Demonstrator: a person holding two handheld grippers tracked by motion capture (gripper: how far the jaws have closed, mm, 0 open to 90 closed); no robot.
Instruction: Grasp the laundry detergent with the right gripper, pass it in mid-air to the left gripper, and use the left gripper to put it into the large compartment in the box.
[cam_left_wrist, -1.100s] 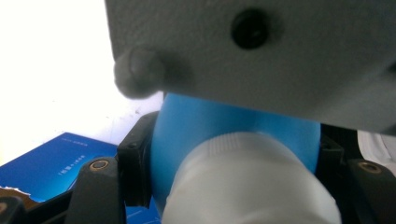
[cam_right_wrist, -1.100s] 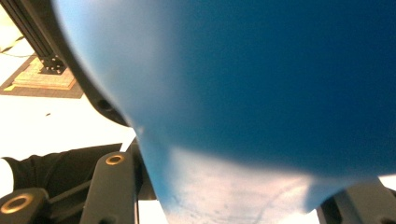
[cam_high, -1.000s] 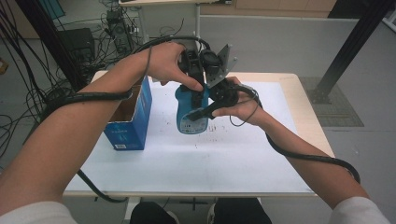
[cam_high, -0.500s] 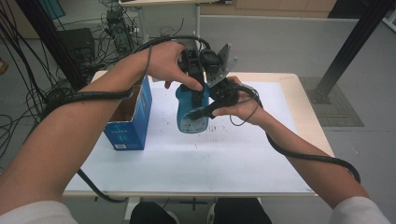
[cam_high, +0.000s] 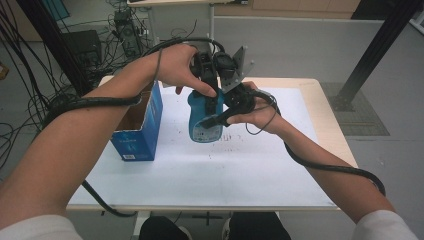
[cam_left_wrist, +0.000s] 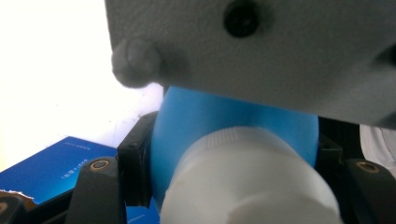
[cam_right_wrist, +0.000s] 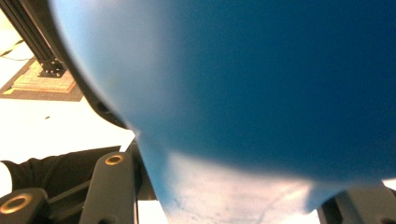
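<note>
Above the white-covered table (cam_high: 240, 175), I hold a blue bottle (cam_high: 204, 117) in the air between both tools, just right of an open blue box (cam_high: 142, 125) that stands near the table's left edge. The left gripper (cam_high: 207, 85) comes down from above and is clamped on the bottle's upper part: in the left gripper view its black jaws press either side of the blue shoulder (cam_left_wrist: 224, 116), with the white ribbed cap (cam_left_wrist: 252, 182) close to the lens. The right gripper (cam_high: 222, 117) comes in from the side and pinches the bottle's lower body; in the right gripper view the blue wall (cam_right_wrist: 261, 84) sits tight between the jaws, a pale label patch (cam_right_wrist: 224, 196) at its foot.

As I judge it, the step in hand is steadying the bottle in a two-tool hold, either just lifted out of the box or about to go back in. The next move calls for one tool to keep its pinch while the other lets go or twists, and for the bottle to stay upright so it does not slip.

The bottle carries a pale label near its base and the box has white print on its front panel, but neither is sharp enough for me to read.
</note>
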